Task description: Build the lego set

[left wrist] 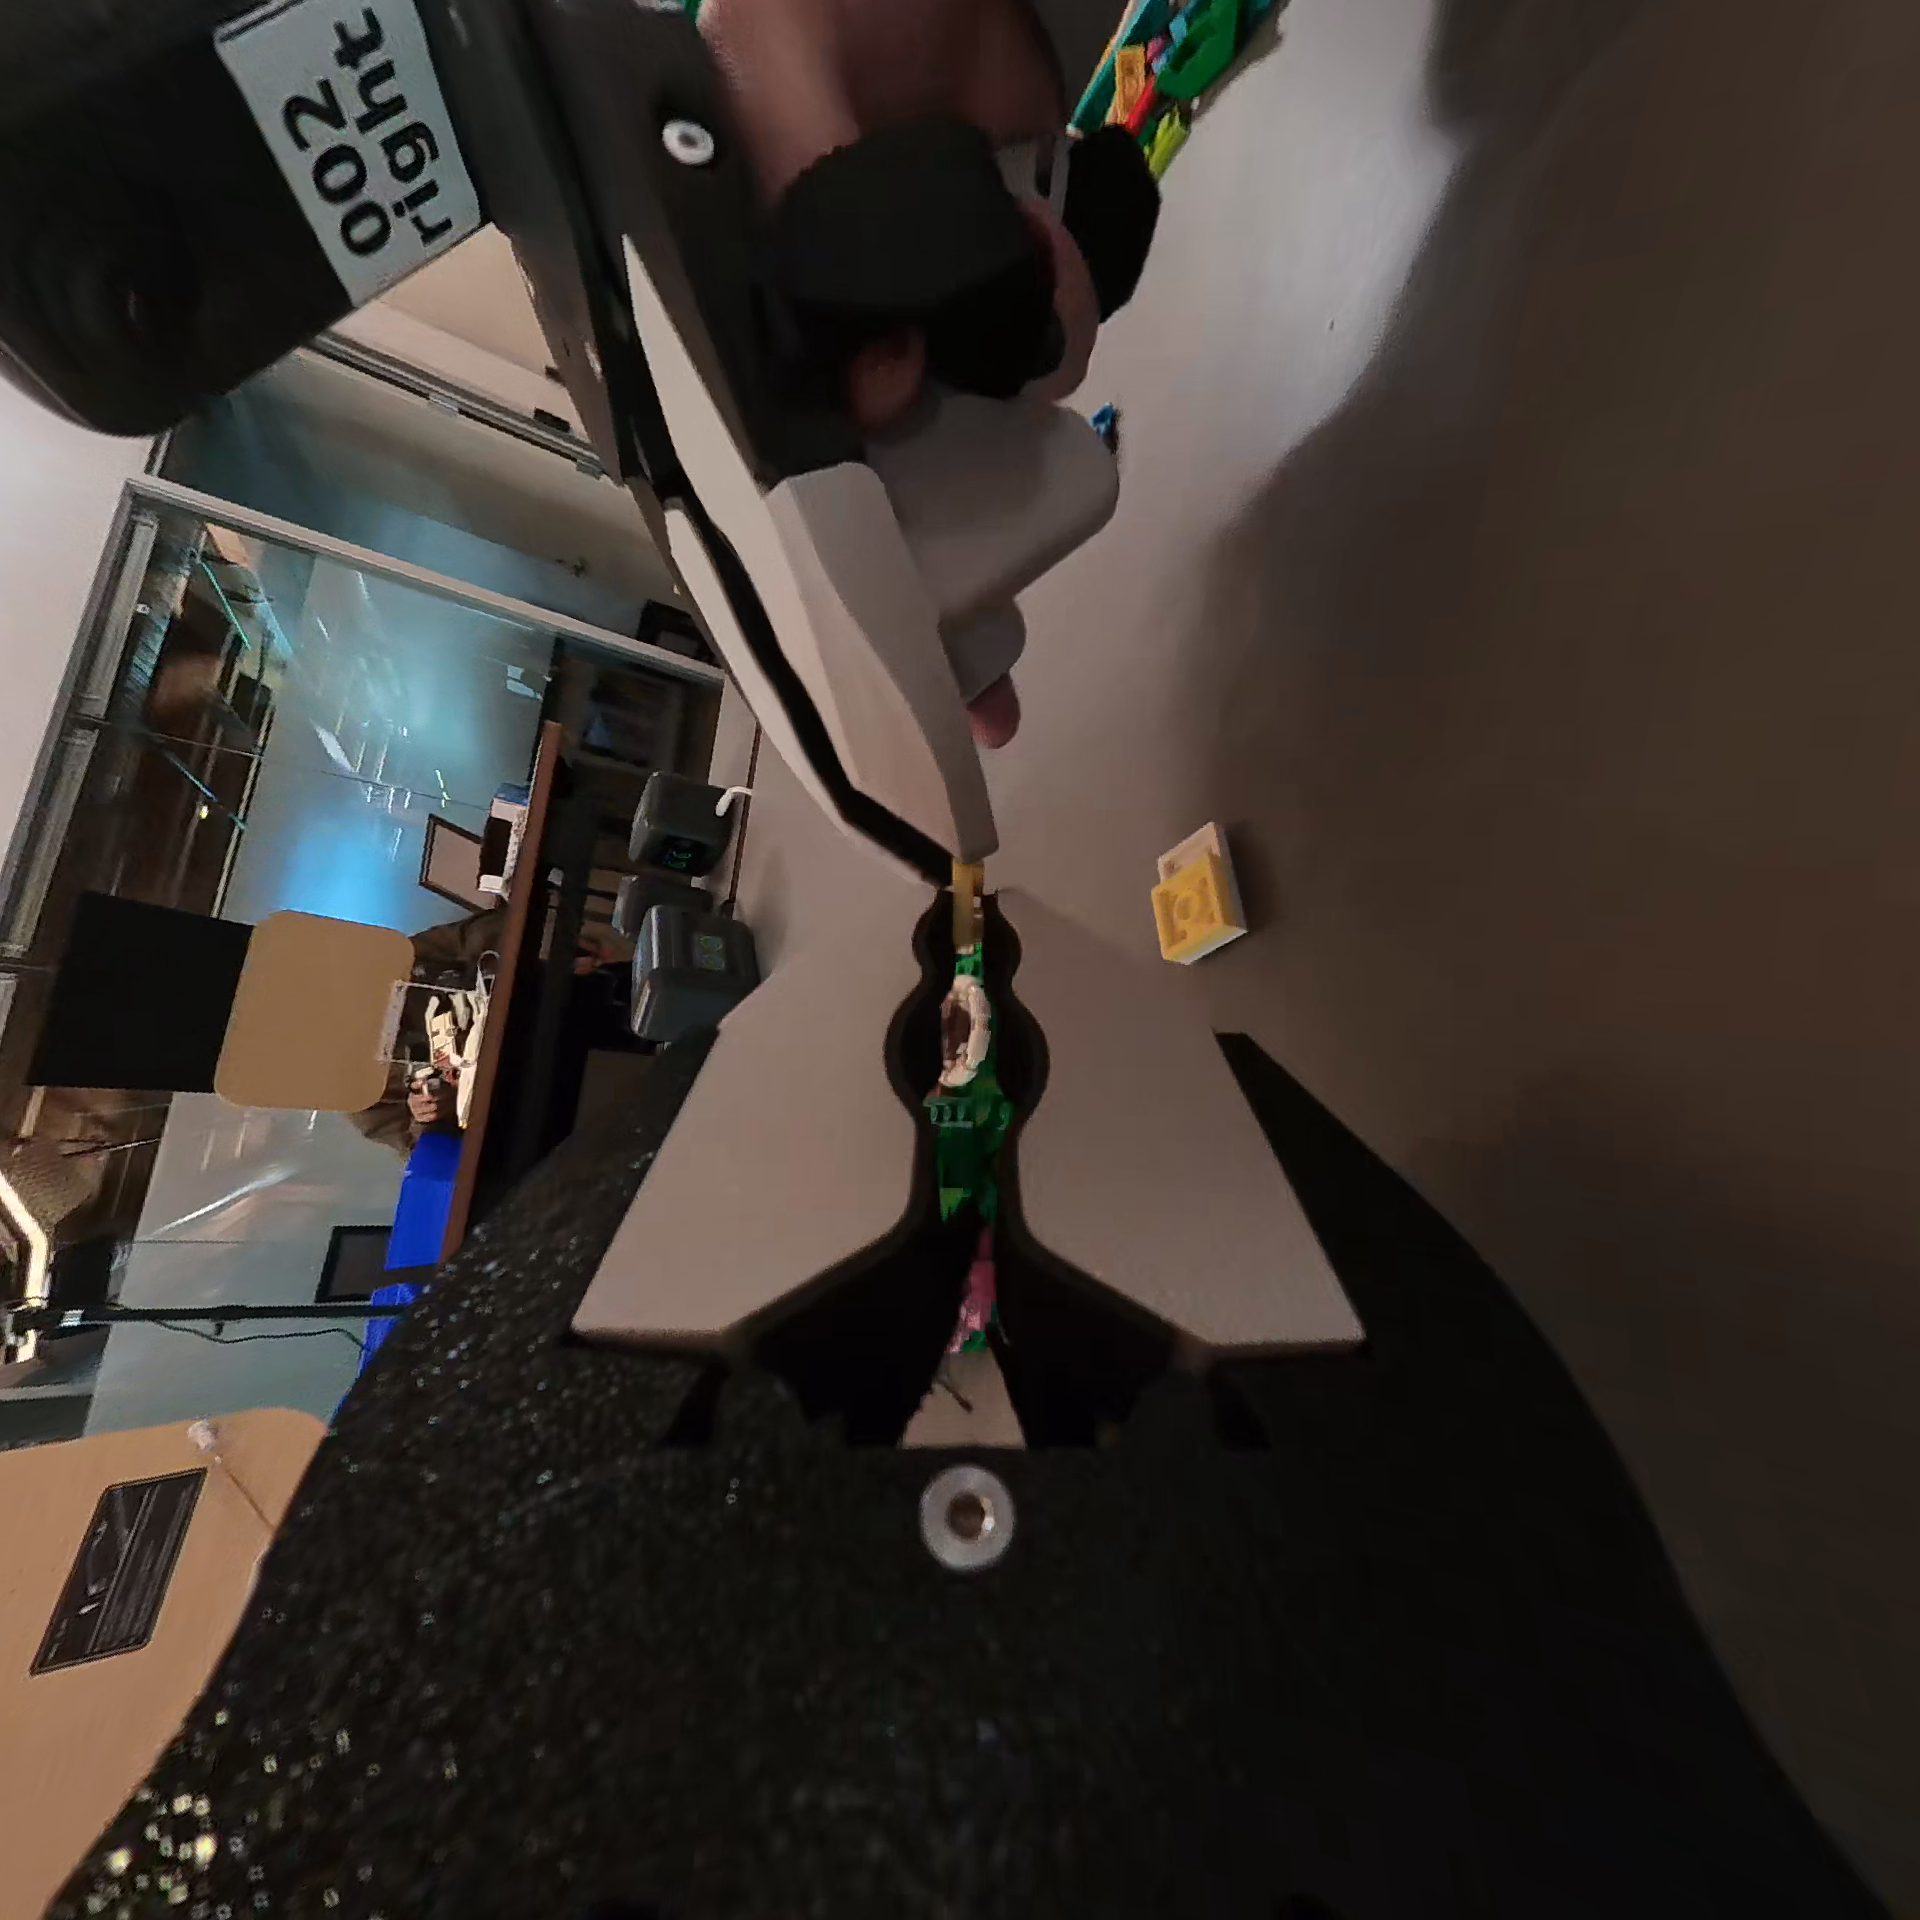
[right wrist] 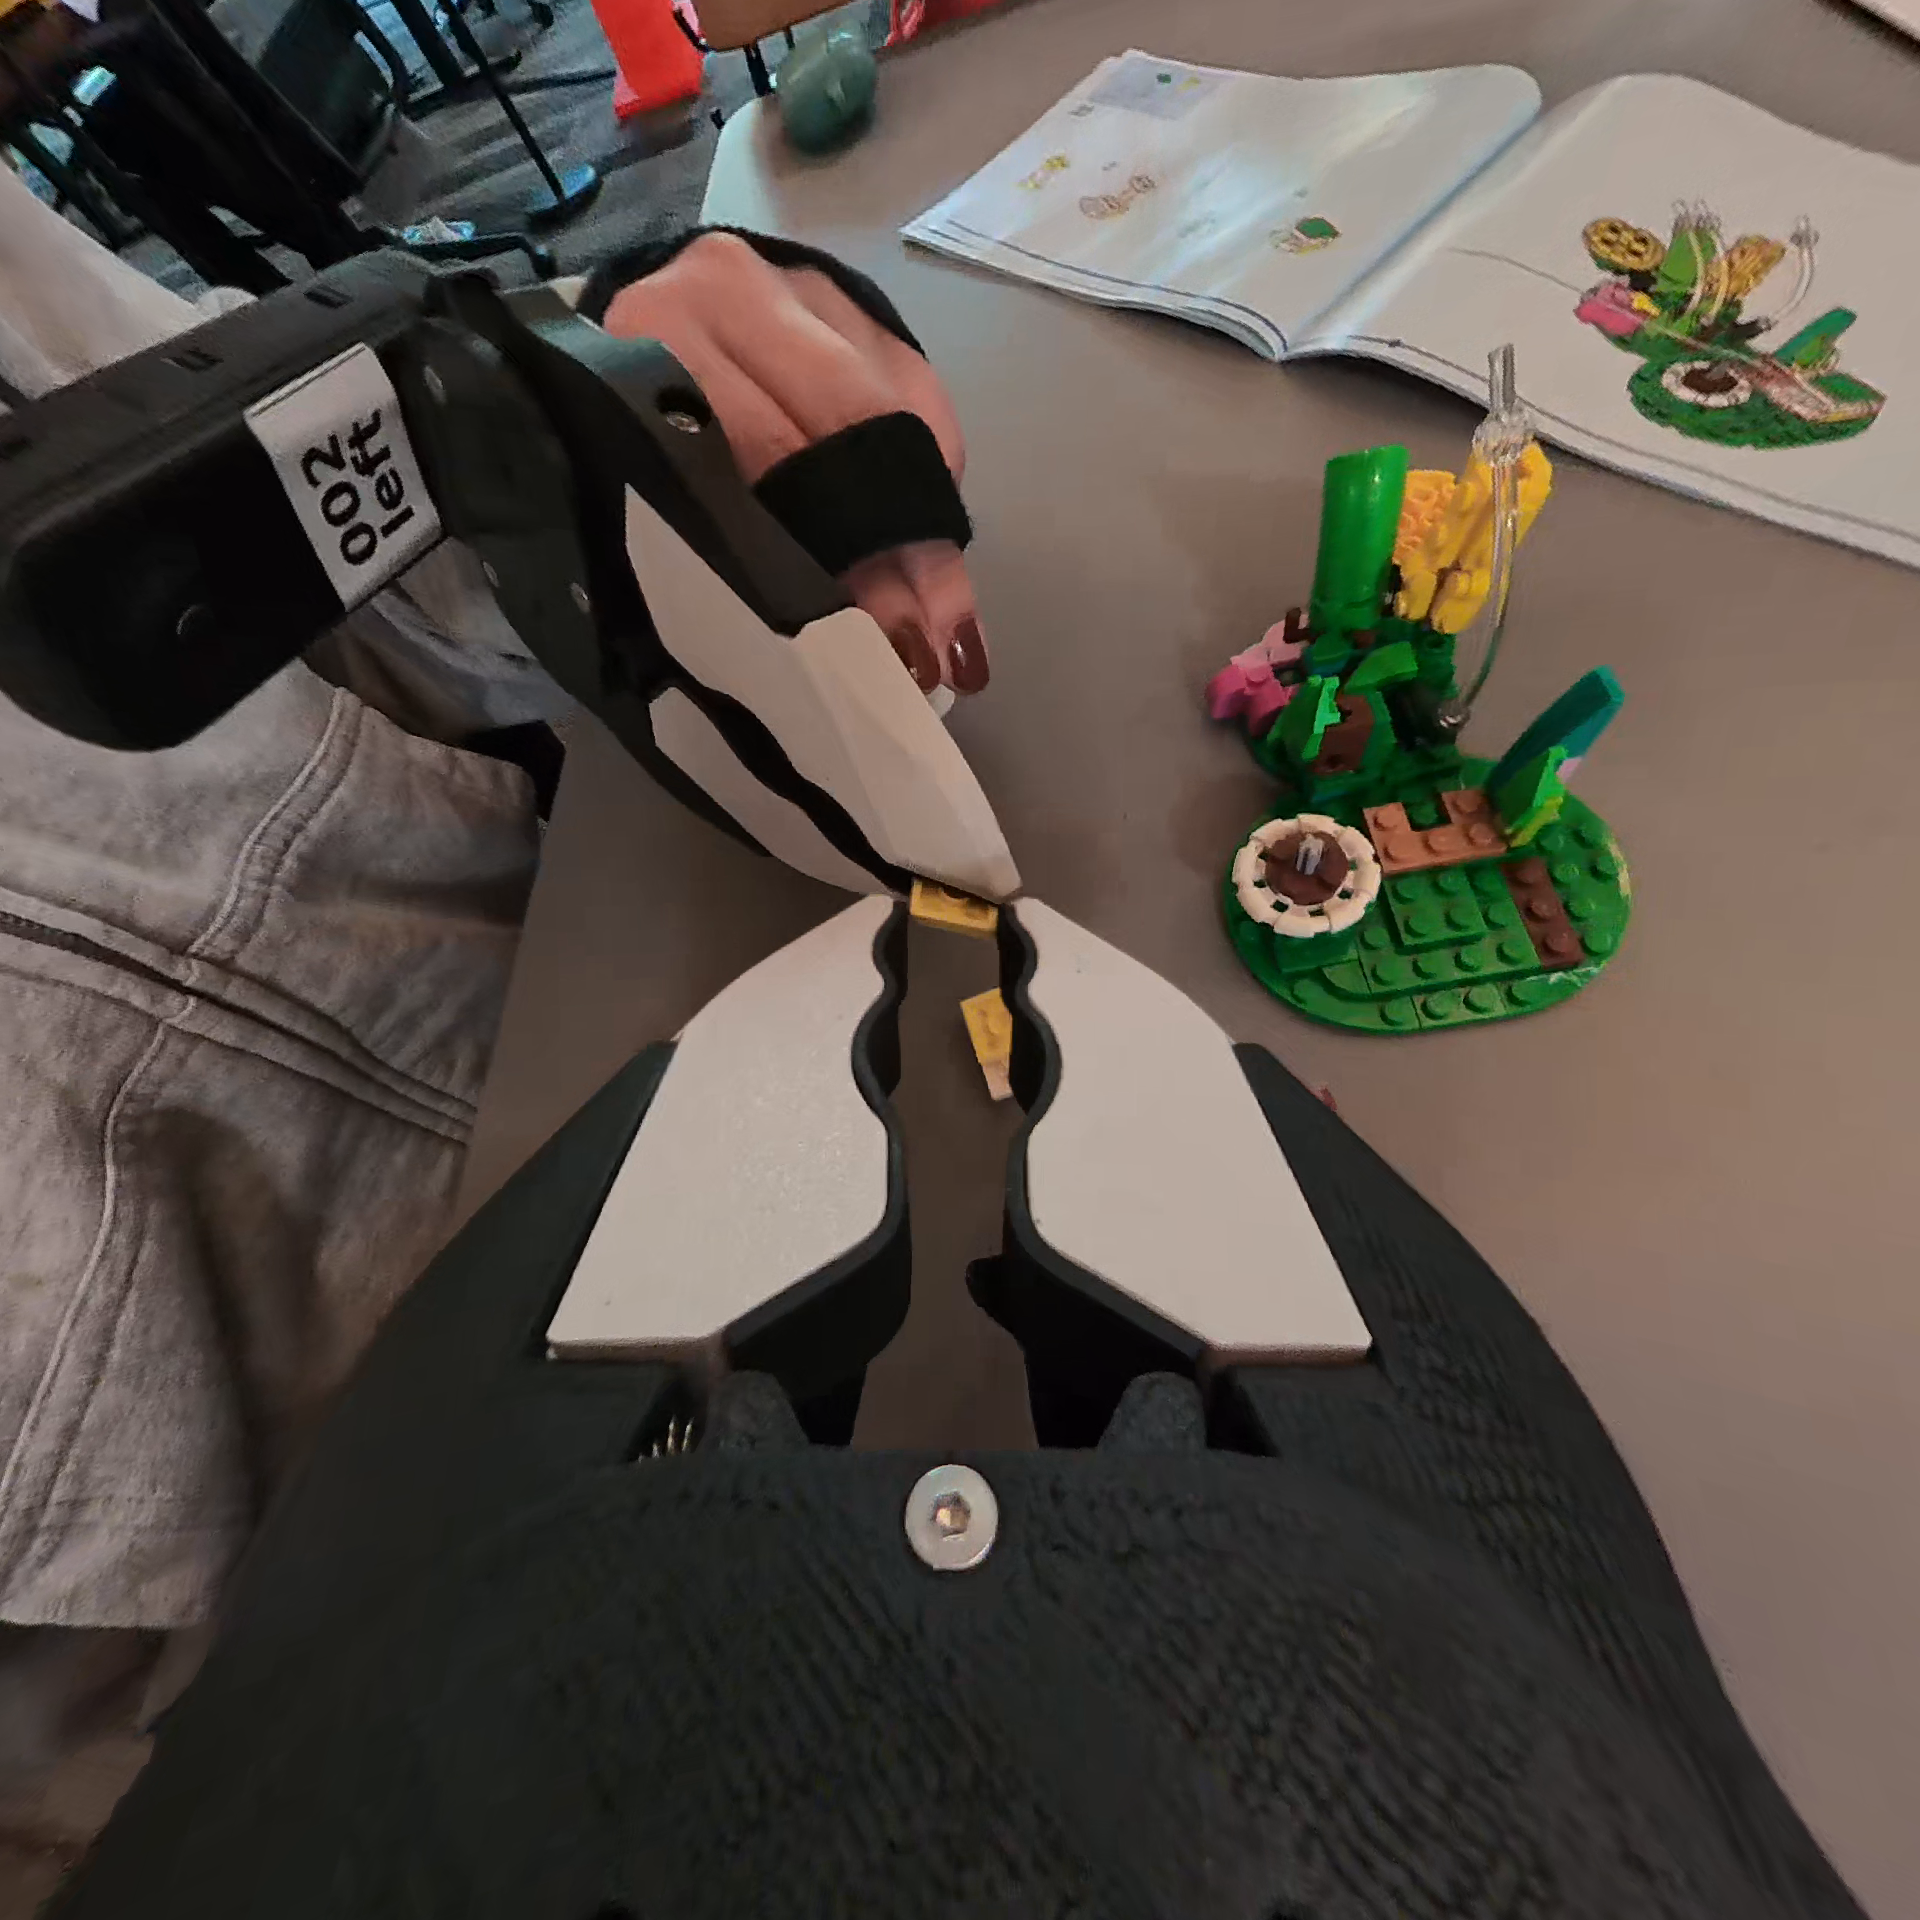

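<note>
A: Largest thing first?

B: Grey table, filling most of both views. On its far side, an open instruction booklet, lying flat.

A: Next down?

B: Grey zipped top of a person at the table's near left edge. Then a half-built model on a round green base, standing on the table near the booklet, right of both tools: green stalk, yellow flower, pink bits, white ring, brown tiles.

A: And the tools?

B: Right gripper and left gripper meeting tip to tip above the table, left of the model. Both pinched tight on one small yellow plate, facing each other, holding it off the surface. Bare hand with a black strap on the left one.

A: Smaller still?

B: Second yellow piece, lying loose on the table beneath the right gripper's fingers. Far-off heap of loose bricks, blurred.
</note>
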Demonstrator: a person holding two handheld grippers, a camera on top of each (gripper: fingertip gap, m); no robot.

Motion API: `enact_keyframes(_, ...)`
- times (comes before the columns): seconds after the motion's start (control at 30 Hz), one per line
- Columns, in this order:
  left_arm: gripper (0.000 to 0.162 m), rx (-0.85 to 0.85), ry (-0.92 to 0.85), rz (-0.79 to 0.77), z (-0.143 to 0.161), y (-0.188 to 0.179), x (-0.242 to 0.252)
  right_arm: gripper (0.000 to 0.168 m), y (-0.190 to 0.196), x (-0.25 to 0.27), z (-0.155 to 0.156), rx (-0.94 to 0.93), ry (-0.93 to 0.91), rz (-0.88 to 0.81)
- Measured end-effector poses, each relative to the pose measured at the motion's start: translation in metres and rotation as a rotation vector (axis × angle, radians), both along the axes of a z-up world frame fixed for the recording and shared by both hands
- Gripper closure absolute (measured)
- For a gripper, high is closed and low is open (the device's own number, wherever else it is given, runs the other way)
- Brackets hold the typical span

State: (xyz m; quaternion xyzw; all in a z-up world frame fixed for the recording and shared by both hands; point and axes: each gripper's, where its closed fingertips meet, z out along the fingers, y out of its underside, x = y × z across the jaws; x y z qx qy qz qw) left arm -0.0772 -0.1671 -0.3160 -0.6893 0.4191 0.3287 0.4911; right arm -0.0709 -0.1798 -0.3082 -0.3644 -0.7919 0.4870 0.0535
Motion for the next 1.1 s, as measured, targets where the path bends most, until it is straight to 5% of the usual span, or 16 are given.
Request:
enact_keyframes(0.7,0.157,0.0,0.114,0.031,-0.004,0.002,0.001,0.153,0.0,0.003,-0.011,-0.051,-0.032,-0.014)
enact_keyframes(0.8,0.155,-0.062,-0.086,0.035,-0.011,0.001,0.007,0.153,0.0,0.007,-0.015,-0.03,-0.03,0.015)
enact_keyframes(0.9,0.132,-0.213,-0.402,0.001,-0.014,-0.007,0.024,0.153,0.0,0.011,-0.019,-0.008,0.004,0.046)
enact_keyframes(1.1,0.136,-0.265,-0.713,0.014,-0.01,-0.009,0.019,0.153,0.003,0.015,-0.02,0.101,0.172,0.133)
